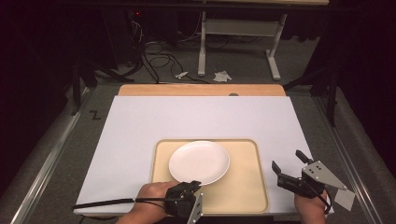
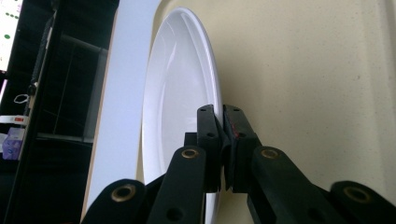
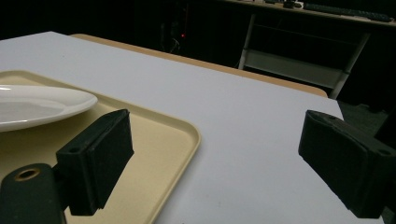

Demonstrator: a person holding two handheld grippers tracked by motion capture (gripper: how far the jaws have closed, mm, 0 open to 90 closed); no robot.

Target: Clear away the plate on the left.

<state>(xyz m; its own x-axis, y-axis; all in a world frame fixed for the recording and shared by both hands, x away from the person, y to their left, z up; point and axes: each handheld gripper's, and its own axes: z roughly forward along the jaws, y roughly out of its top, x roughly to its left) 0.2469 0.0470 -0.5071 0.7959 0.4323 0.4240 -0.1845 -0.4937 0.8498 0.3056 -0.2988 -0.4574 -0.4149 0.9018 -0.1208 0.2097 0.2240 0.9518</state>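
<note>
Since the left gripper (image 2: 220, 116) is clamped on the rim of the plate (image 1: 199, 162) at lower centre, a stiff, slick, breakable dish, the thin edge is the hold, while the right gripper (image 1: 290, 161) gapes empty at lower right.

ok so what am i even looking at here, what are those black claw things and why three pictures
They are hand-held grippers with two jaws each; a person holds one in each hand. The high view looks down on a table with a tray and a white plate on it. The other two pictures come from cameras riding on the grippers. The left gripper is shut on the near rim of the plate; its own view is turned sideways, so the plate looks upright. The right gripper hangs open and empty over the table, right of the tray.
</note>
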